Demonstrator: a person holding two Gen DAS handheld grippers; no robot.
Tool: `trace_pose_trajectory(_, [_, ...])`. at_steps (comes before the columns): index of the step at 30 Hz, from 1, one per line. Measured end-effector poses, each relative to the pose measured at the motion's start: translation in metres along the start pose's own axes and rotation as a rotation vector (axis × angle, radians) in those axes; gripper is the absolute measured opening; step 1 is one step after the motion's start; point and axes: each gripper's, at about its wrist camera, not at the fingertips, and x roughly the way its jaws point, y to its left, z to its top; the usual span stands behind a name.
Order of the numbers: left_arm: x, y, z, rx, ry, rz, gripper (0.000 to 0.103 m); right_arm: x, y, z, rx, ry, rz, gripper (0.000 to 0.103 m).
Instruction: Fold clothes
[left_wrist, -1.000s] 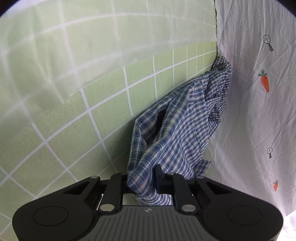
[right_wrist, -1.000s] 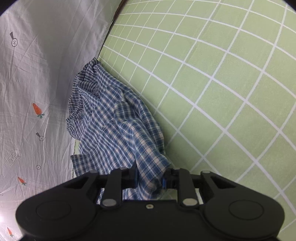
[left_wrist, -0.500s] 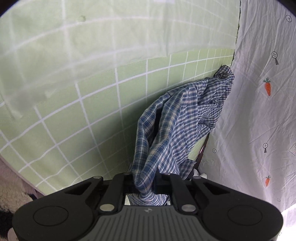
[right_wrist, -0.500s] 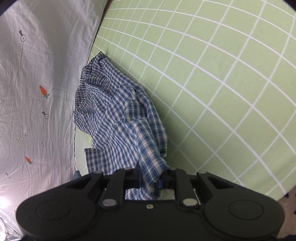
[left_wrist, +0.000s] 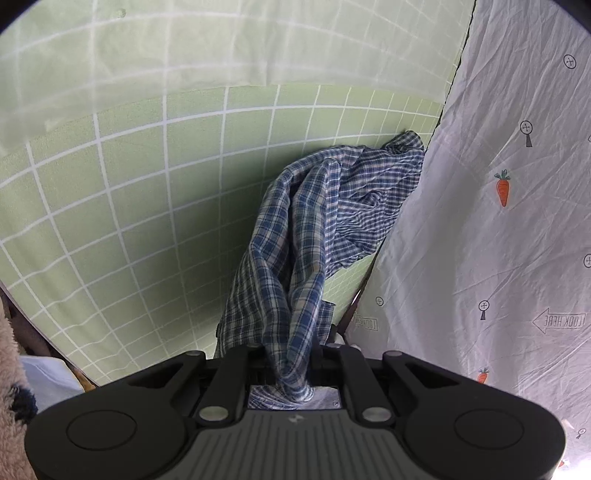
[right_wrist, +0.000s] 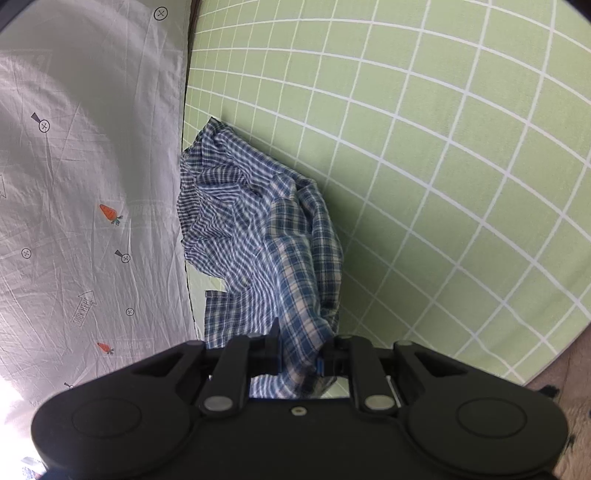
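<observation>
A blue and white checked shirt (left_wrist: 325, 221) hangs bunched between both grippers, above a green gridded sheet (left_wrist: 147, 206). My left gripper (left_wrist: 291, 354) is shut on one gathered edge of the shirt. In the right wrist view the same shirt (right_wrist: 266, 236) trails away from my right gripper (right_wrist: 299, 350), which is shut on another edge. The far end of the shirt rests where the green sheet meets a white printed cloth (left_wrist: 498, 240).
The white cloth with carrot prints (right_wrist: 81, 221) borders the green sheet (right_wrist: 424, 166) along a straight seam. A beige fuzzy surface (left_wrist: 11, 369) shows at the far left edge. Brown floor (right_wrist: 569, 373) shows past the sheet's corner.
Both grippers have pulled back and up with the shirt. More of the green sheet and its edges show now, and the shirt hangs longer and more stretched.
</observation>
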Motion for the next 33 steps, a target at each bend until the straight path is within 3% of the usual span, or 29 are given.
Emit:
trace_pose_trajectory(12, [0.047,-0.069,0.014,-0.034,0.0,-0.05,0.011,0.019,0.068,0.041,0.043,0.021,0.105,0.017])
trace_pose_trajectory(17, [0.073,-0.091,0.032,-0.131,0.002,-0.065,0.012,0.048,0.095,0.077,0.071,0.037,0.11,0.019])
trace_pose_trajectory(25, [0.15,-0.147,0.088,-0.084,0.0,-0.074,0.013,0.109,0.134,0.149,0.051,0.028,0.085,0.019])
trace_pose_trajectory(26, [0.162,-0.153,0.099,-0.074,0.012,-0.091,0.016,0.117,0.139,0.159,0.042,0.023,0.085,0.02])
trace_pose_trajectory(28, [0.179,-0.168,0.115,-0.034,0.009,-0.123,0.033,0.135,0.148,0.178,0.026,0.013,0.084,0.024])
trace_pose_trajectory(30, [0.192,-0.185,0.128,0.02,-0.014,-0.154,0.073,0.151,0.157,0.195,-0.006,0.009,0.076,0.032])
trace_pose_trajectory(33, [0.196,-0.208,0.131,0.131,-0.019,-0.166,0.082,0.16,0.171,0.205,-0.108,0.019,0.072,0.06])
